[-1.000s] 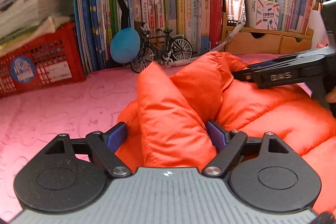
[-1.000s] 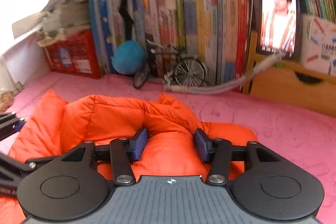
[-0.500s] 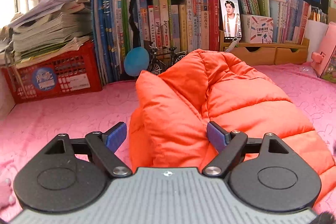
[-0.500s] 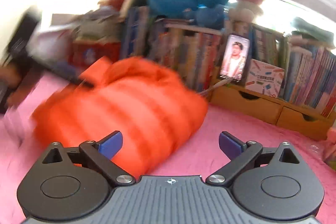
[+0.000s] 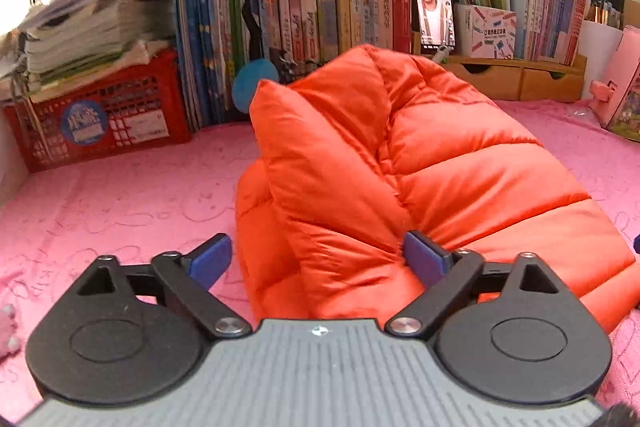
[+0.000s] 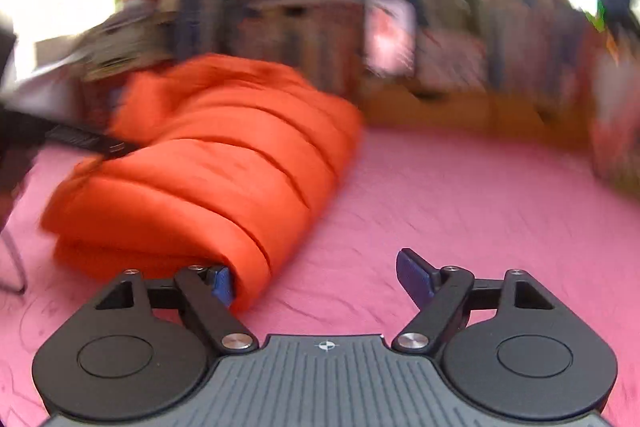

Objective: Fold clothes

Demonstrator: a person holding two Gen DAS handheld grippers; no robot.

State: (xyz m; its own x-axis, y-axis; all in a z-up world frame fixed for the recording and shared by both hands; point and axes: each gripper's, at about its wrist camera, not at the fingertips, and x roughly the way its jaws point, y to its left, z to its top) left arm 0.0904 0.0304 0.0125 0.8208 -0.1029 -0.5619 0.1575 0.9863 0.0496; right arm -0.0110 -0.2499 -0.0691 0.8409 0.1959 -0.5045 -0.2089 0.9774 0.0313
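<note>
The jacket (image 5: pixel 400 163) lies between the left claw's (image 5: pixel 316 259) just-widened jaws; the spread right claw (image 6: pixel 312 281), just narrowing, has it at left.

A puffy orange quilted jacket (image 5: pixel 420 163) lies bundled on the pink surface (image 5: pixel 120 195), folded over itself into a thick, rounded heap. Stitched horizontal seams cross its padded panels, and one soft fold stands up along its left edge.
</note>
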